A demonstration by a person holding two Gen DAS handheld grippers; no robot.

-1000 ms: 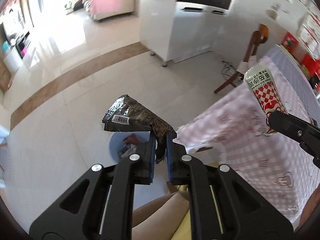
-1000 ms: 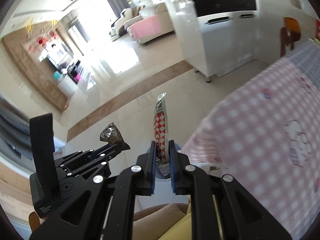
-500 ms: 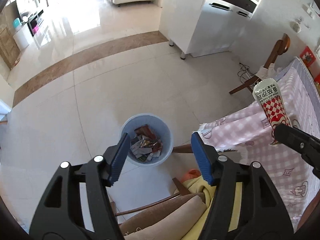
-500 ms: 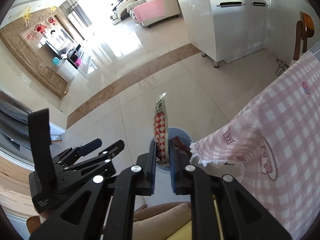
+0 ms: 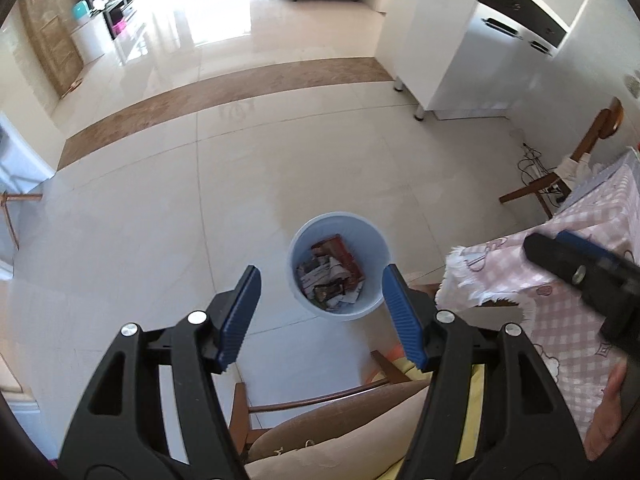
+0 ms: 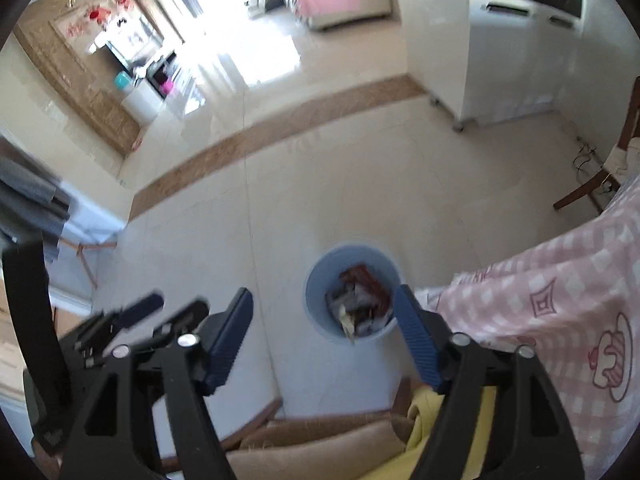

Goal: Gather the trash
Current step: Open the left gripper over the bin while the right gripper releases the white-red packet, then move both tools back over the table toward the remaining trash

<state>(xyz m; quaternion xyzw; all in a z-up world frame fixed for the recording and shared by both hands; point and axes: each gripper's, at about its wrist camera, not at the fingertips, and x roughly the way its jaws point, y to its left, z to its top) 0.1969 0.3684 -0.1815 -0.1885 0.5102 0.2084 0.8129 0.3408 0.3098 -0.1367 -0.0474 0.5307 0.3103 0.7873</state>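
— How are the two hand-held grippers standing?

— Both tilt steeply down over the floor. The left hand-held gripper (image 5: pixel 320 312) has its blue pads wide apart with nothing between them. The right hand-held gripper (image 6: pixel 324 336) is just opening its jaws, also with nothing between them; from the left camera it shows at the right edge, above the pink checked cloth (image 5: pixel 560 288) on the desk.

— And the trash?

— In the blue bin (image 5: pixel 298 246), which stands on the tiled floor (image 5: pixel 160 220) just beside the desk's corner. Wrappers (image 5: pixel 330 270) lie piled inside it. From the right camera, a pale scrap (image 6: pixel 347 322) shows over the bin's near rim, too blurred to tell what it is.

— What differs from a second ago?

— Then the left pads pinched a dark foil wrapper and the right ones a red-and-white checked packet. Both are gone from the jaws now. The left let go first; the right held its packet until half a second ago. Both hands have also come lower over the bin.

— Anything else close by?

— A wooden chair (image 5: pixel 312 400) and a beige trouser leg (image 5: pixel 340 432) below the grippers.
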